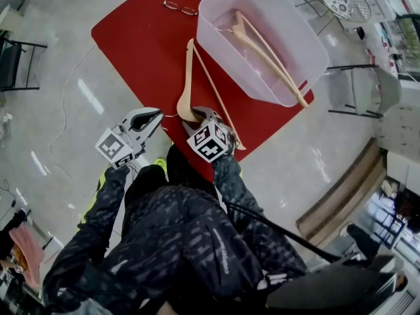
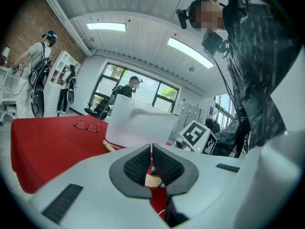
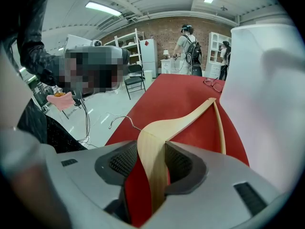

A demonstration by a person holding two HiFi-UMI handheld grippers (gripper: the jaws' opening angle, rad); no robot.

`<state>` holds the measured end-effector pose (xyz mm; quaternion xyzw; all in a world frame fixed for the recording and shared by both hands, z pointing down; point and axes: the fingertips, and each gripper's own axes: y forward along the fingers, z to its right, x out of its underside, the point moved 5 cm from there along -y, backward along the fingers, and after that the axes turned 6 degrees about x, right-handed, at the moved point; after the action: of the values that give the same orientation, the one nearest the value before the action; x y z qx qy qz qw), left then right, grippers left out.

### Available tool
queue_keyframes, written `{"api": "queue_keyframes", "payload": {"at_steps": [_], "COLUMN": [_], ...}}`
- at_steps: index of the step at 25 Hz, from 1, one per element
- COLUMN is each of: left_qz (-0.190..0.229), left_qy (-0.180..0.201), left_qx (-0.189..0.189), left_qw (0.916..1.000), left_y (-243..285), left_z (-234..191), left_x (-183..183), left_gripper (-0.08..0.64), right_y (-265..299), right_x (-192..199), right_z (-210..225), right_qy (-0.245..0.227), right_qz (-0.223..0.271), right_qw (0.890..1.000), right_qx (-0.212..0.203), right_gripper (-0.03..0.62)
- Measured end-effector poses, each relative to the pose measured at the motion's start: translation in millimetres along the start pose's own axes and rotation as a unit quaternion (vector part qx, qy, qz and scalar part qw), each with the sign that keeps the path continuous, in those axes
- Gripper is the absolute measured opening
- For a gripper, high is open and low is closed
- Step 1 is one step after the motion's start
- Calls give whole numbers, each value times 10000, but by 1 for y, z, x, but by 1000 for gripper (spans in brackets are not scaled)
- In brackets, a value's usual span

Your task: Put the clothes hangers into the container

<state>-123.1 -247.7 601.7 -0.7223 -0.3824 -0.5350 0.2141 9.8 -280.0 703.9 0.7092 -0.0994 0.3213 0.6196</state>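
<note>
Head view, wooden hanger (image 1: pixel 189 77) stretching away beside container (image 1: pixel 262 15), right fingers (image 1: pixel 207 116) clamped on it, left fingers (image 1: pixel 148 118) closed.

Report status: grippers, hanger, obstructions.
Left gripper shut, nothing held. Right gripper shut on wooden hanger, beside container on red table. Second hanger already inside. Nothing between; glasses at far edge.

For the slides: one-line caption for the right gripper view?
Right gripper clamps a wooden hanger over the red table, the translucent container close on the right.
</note>
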Motion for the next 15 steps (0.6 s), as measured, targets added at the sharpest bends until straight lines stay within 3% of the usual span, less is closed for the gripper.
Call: {"api": "queue_keyframes", "payload": {"at_steps": [15], "left_qz": [174], "left_qy": [223], "left_qx": [-39], "left_qw": [9996], "left_y": [-21], "left_z": [24], "left_x": [-31], "left_gripper": [11], "right_y": [-49], "right_x": [-41], "right_z": [-20], "right_qy": [-285], "right_qz": [143], "right_qw": [9995], "right_qx": [65], "right_gripper": [187]}}
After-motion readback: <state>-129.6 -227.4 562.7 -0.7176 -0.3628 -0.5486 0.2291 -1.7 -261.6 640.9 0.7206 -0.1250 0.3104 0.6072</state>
